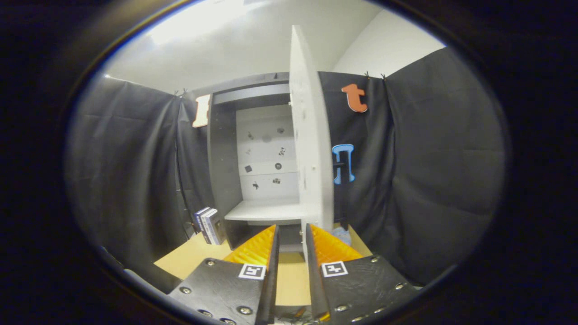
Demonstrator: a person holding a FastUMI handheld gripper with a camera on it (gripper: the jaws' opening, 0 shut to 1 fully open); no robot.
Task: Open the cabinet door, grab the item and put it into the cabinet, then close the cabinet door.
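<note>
A dark cabinet stands on a light wooden table, just beyond my fingers. Its white door is swung wide open and shows edge-on, with its lower corner right ahead of my right finger. A dark handle sticks out from the door's far face. Inside are a white shelf and a white back panel with small dark marks. A small stack of book-like boxes stands upright on the table, to the left of the cabinet's base. My gripper is open with a narrow gap and holds nothing.
A pale blue rounded object lies on the table behind the open door, to its right. Black cloth walls close in on the left, the back and the right. The table's front edge runs near my left finger.
</note>
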